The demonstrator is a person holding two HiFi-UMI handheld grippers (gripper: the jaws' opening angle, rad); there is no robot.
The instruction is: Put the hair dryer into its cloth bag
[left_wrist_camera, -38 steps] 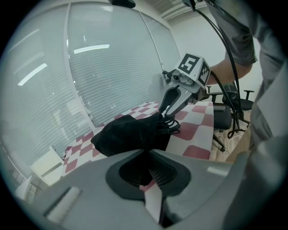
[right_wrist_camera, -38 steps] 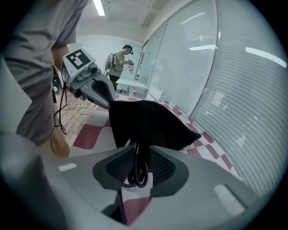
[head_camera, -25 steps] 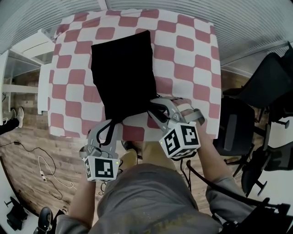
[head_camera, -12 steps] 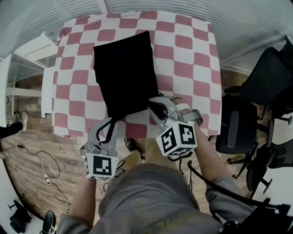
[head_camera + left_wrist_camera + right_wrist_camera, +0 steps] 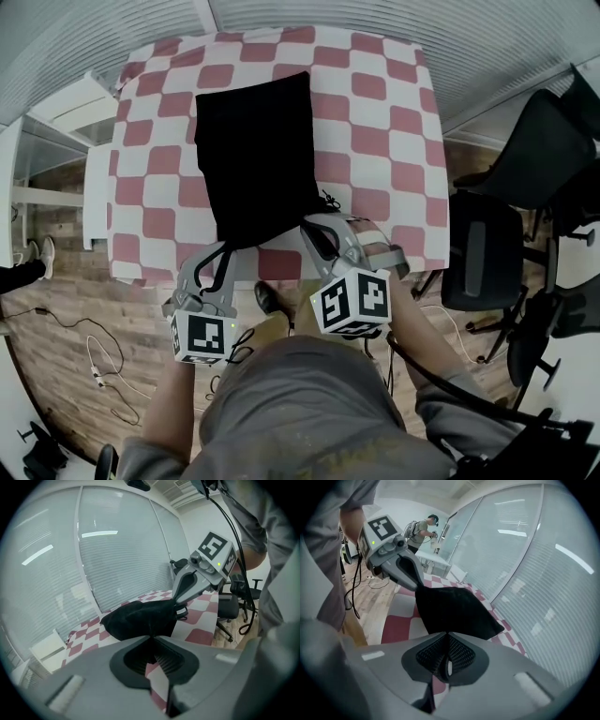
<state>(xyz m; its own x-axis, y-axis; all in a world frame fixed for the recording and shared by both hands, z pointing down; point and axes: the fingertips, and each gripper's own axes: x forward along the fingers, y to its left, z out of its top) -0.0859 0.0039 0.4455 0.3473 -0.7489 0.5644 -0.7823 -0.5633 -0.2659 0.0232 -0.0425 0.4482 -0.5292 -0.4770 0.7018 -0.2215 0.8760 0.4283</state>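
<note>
While the black cloth bag (image 5: 255, 159) lies bulging on the red-and-white checked tablecloth (image 5: 394, 131), you hold both grippers at its near edge, by the table's front. Your left gripper (image 5: 223, 251) is clamped on the bag's near-left corner. Your right gripper (image 5: 312, 227) has just been closing, and its jaws now pinch the near-right corner, beside the drawstring (image 5: 328, 200).

cloth bag (image 5: 258, 159) contents hidden, chair (image 5: 553, 150) cropped right
</note>
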